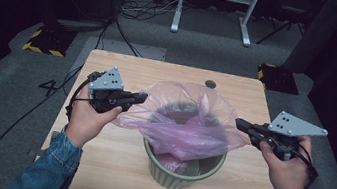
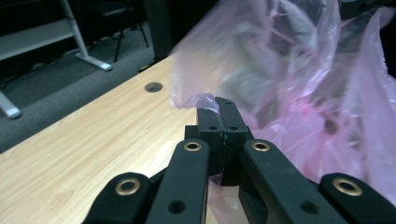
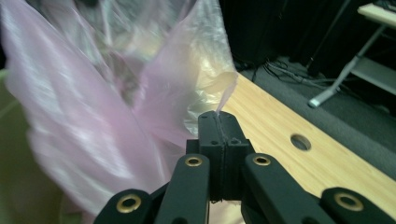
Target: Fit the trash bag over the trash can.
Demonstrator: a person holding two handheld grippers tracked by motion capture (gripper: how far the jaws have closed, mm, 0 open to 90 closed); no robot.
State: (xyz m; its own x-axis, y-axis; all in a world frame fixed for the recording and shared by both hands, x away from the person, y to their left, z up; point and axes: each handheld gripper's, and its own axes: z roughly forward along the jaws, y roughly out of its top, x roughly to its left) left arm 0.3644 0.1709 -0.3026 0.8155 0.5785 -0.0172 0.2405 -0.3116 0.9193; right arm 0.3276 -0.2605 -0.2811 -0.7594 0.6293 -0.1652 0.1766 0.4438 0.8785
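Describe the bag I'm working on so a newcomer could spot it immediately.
On the wooden table stands a ribbed green bin. The pink plastic bag billows over its mouth, each side pinched by the left gripper and right gripper. It is the one thin, see-through pink thing there.

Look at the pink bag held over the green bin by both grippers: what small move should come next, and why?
Probably draw both edges outward and down over the green bin's rim. The left gripper and right gripper are each shut on an edge of the pink bag, which hangs spread above the bin with its bottom inside, its mouth not yet folded over the rim.
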